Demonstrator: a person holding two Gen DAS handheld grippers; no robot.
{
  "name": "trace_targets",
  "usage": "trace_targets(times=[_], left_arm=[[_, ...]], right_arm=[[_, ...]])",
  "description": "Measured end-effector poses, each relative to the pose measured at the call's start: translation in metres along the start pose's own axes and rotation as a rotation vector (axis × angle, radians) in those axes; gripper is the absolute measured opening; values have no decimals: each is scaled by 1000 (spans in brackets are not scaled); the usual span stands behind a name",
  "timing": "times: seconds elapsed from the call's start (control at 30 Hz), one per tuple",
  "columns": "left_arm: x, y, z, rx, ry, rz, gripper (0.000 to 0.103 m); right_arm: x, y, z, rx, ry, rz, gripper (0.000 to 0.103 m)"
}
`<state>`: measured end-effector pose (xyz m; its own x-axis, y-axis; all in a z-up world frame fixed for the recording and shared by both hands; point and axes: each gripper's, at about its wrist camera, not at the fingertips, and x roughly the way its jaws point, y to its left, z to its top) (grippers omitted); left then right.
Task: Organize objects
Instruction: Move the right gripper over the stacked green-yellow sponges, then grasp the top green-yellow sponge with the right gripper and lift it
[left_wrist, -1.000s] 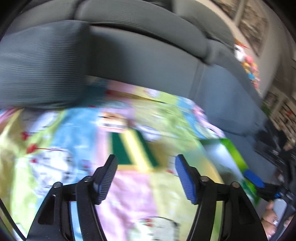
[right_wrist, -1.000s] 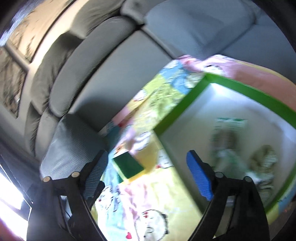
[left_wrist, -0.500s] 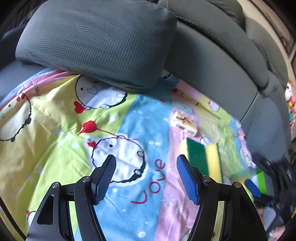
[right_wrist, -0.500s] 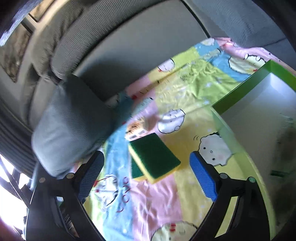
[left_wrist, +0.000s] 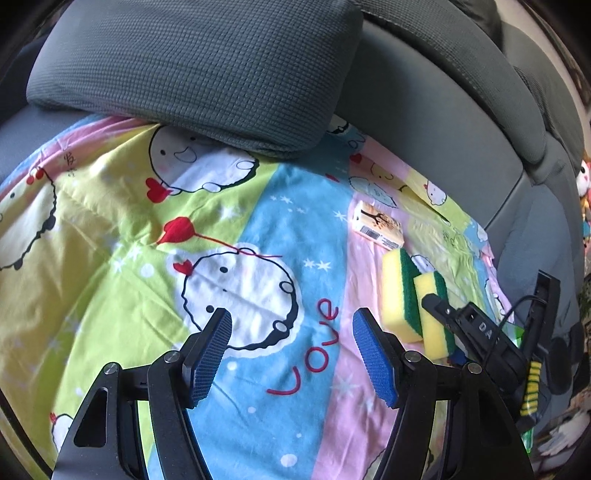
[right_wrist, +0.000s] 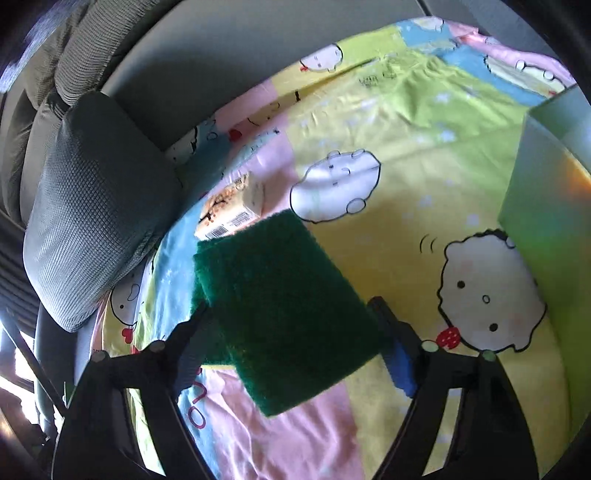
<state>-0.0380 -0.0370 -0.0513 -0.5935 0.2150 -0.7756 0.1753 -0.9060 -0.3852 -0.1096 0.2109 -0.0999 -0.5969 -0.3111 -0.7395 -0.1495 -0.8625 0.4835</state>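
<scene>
1. The sponge lies mid-frame on the bedsheet; it looks light and squashy, so grip its side edges.
2. The right gripper has been closing, fingers straddling it; contact unclear.
3. The left gripper is spread, empty.

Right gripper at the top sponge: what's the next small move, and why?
Probably finish closing, then lift. The right gripper straddles the near sponge; its jaws have just been closing, but contact is unclear. The green box stands to the right.

left hand-held gripper jaws apart, right hand-held gripper jaws just closing
</scene>
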Motion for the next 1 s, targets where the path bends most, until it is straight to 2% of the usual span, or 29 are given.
trace_targets(times=[0.3,0.53,0.8,0.87,1.0], left_arm=[[2,-4,-2,25,17,6,69],[4,-4,-3,25,30,9,69],[11,-5,-4,36,53,23,69],[11,-7,-5,42,58,23,69],[14,-8,-6,52,76,20,69]], right_arm=[[-34,36,-28,-192,33,-63,77],[-38,57,-51,-310,81,-114,79],[-27,57,-55,-330,144,-169,83],[-26,56,-55,-329,149,-184,88],[-31,55,-55,-339,140,-190,89]])
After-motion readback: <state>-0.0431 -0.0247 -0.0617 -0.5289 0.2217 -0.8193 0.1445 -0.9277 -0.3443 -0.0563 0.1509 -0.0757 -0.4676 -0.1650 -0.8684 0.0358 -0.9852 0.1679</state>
